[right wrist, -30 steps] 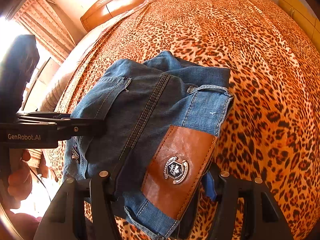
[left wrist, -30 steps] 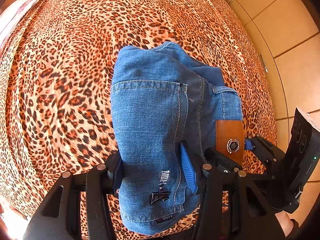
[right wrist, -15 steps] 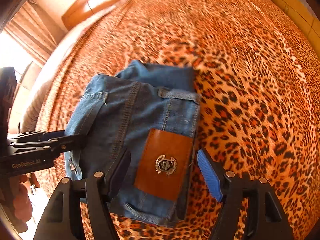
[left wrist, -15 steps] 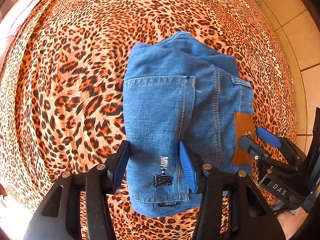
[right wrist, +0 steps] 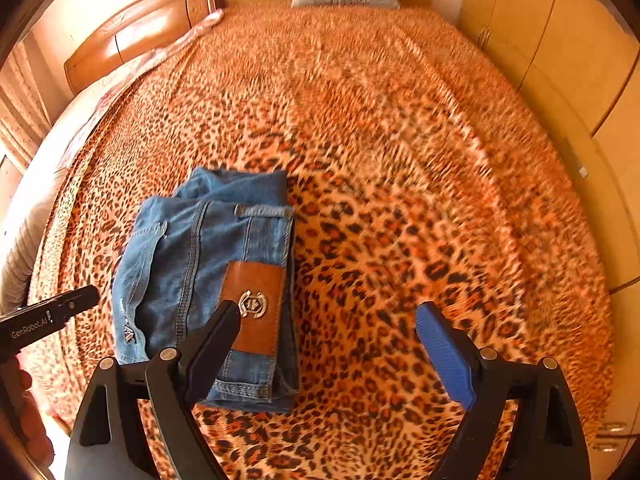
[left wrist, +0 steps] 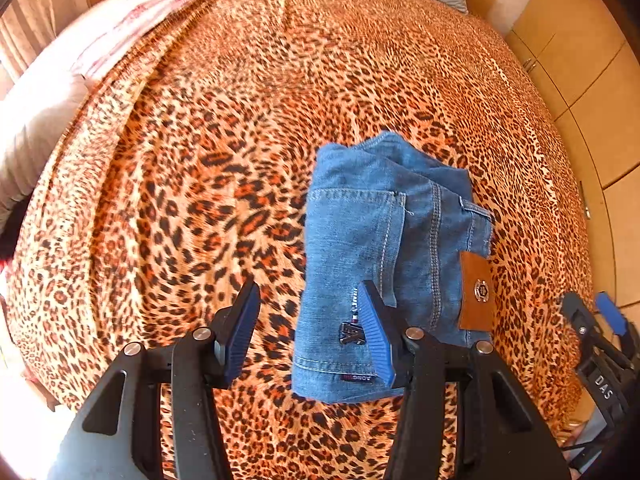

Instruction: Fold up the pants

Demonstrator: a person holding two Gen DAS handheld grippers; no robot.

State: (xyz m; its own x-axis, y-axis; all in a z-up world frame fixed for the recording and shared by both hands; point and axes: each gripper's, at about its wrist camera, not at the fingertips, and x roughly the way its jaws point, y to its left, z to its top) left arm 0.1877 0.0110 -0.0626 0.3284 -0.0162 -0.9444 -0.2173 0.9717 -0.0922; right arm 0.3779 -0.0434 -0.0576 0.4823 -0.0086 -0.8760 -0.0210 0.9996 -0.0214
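the blue denim pants (left wrist: 384,264) sat folded into a compact bundle near the front edge of the leopard-print bedspread (left wrist: 224,128), brown leather patch (right wrist: 256,304) facing up. the left gripper (left wrist: 308,332) was half open and the right gripper (right wrist: 328,344) had just been opening wide, neither holding anything. loads of bare bed stretched behind the bundle.

Black left gripper (left wrist: 308,322), blue ribbed pads, silver screws.

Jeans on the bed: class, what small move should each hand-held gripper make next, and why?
Probably draw both back. The jeans lie as a compact folded bundle on the leopard bedspread; the left hand-held gripper and right hand-held gripper, whose jaws just opened wider, hold nothing.
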